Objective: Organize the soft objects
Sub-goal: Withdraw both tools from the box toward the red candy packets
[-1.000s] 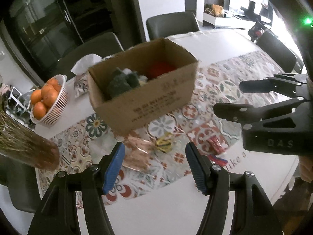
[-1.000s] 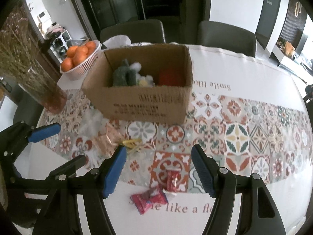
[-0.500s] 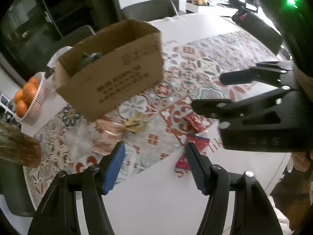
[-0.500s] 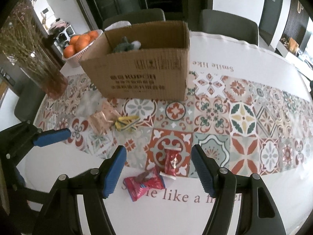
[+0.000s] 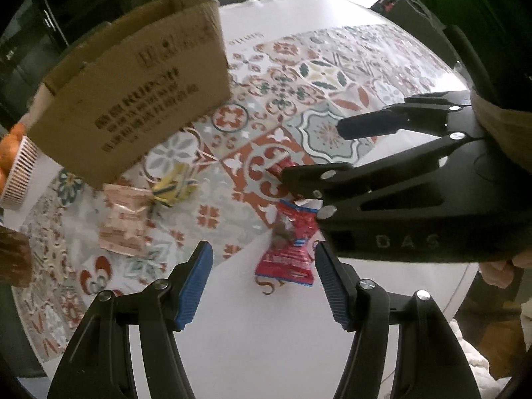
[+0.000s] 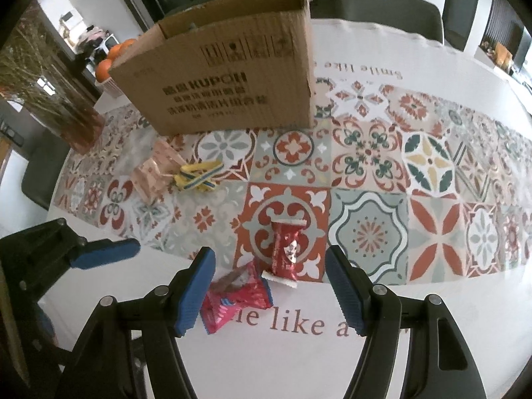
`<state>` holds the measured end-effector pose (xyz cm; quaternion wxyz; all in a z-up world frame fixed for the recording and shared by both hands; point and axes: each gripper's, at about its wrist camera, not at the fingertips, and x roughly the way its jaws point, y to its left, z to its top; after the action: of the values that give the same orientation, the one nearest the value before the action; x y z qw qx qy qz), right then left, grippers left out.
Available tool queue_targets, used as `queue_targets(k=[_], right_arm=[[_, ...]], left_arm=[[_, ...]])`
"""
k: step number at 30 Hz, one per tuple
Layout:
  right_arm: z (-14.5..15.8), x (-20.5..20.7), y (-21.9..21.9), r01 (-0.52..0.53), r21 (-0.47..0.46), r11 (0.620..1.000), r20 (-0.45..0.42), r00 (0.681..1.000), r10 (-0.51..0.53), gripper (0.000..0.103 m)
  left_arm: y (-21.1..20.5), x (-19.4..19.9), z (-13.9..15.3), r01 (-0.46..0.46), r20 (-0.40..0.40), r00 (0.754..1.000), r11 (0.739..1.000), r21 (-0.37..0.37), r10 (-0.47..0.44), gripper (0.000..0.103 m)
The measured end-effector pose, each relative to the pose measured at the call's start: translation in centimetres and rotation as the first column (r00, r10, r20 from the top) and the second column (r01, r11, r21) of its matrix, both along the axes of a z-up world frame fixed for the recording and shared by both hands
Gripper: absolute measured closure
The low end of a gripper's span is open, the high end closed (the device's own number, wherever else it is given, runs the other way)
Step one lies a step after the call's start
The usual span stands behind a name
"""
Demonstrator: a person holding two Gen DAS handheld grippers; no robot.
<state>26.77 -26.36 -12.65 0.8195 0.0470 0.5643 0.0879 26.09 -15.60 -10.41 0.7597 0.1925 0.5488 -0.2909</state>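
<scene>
A cardboard box (image 6: 232, 76) stands on the patterned table runner; it also shows in the left wrist view (image 5: 133, 93). Two red snack packets lie near the table's front edge: a narrow one (image 6: 286, 252) and a crumpled pink-red one (image 6: 236, 296), which shows in the left wrist view (image 5: 289, 249). A pinkish wrapper (image 6: 153, 173) and a yellow-blue wrapper (image 6: 199, 174) lie in front of the box. My right gripper (image 6: 269, 286) is open, low over the two red packets. My left gripper (image 5: 259, 279) is open, just left of the crumpled packet. Neither holds anything.
A white basket of oranges (image 6: 113, 56) sits behind the box on the left. A vase of dried grass (image 6: 69, 113) stands at the left. Dark chairs (image 6: 392, 3) ring the round table (image 6: 365, 365). The table's near edge is close below both grippers.
Both grippers have dropped lower and closer to the table front, nearing the red packets. The box's contents have gone out of sight behind its front wall. Both stay open.
</scene>
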Motion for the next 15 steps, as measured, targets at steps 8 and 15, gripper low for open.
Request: queue_targets(k=[8,15], right_arm=[[-3.0,0.1,-0.2,-0.005,0.007,1.0,-0.032,0.999,0.006,0.035],[-4.2,0.5,-0.1,-0.004,0.005,1.0,-0.028,1.0,0.004,0.036]], left_arm=[[-0.7,-0.3,-2.3,0.04,-0.023,0.999,0.999,-0.025,-0.041,0.041],[-0.8,0.2,-4.3,0.046,-0.071,0.996,0.998,-0.045,-0.049,0.042]])
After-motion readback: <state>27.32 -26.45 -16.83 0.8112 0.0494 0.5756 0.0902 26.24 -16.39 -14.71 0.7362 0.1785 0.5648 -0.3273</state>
